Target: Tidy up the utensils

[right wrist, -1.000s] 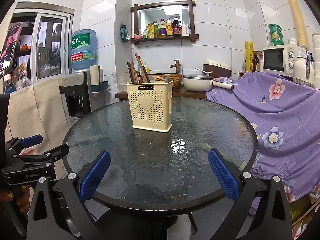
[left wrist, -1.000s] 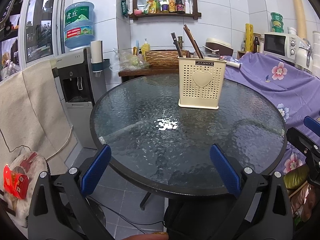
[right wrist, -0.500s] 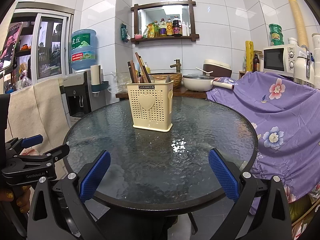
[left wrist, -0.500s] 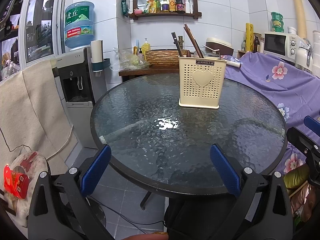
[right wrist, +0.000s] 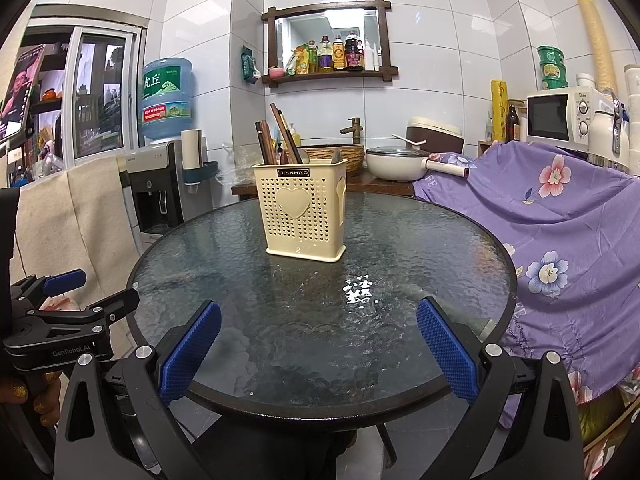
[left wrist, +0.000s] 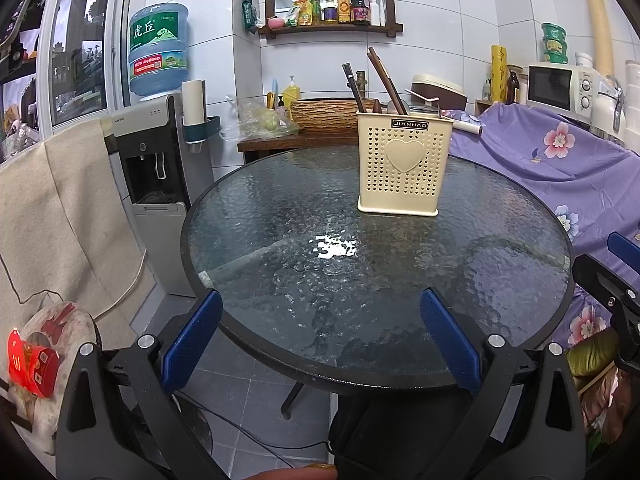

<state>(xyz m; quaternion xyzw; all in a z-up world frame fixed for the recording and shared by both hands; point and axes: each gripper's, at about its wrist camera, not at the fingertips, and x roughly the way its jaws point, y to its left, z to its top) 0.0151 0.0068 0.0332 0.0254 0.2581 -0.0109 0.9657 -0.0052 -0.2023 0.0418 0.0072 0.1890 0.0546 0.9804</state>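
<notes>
A cream perforated utensil holder (left wrist: 404, 166) with a heart on its front stands upright on the round glass table (left wrist: 280, 288); it also shows in the right wrist view (right wrist: 304, 214). Dark brown chopsticks (left wrist: 384, 80) and other utensil tips stick out of its top, as the right wrist view shows (right wrist: 280, 136). My left gripper (left wrist: 322, 340) is open and empty at the table's near edge. My right gripper (right wrist: 318, 342) is open and empty at the near edge too. The left gripper also shows at the left of the right wrist view (right wrist: 76, 300).
A water dispenser (left wrist: 152, 160) stands left of the table. A purple flowered cloth (right wrist: 560, 240) covers furniture on the right. A counter behind holds a woven basin (right wrist: 336, 156) and a white pot (right wrist: 396, 164). A microwave (right wrist: 560, 116) sits at the far right.
</notes>
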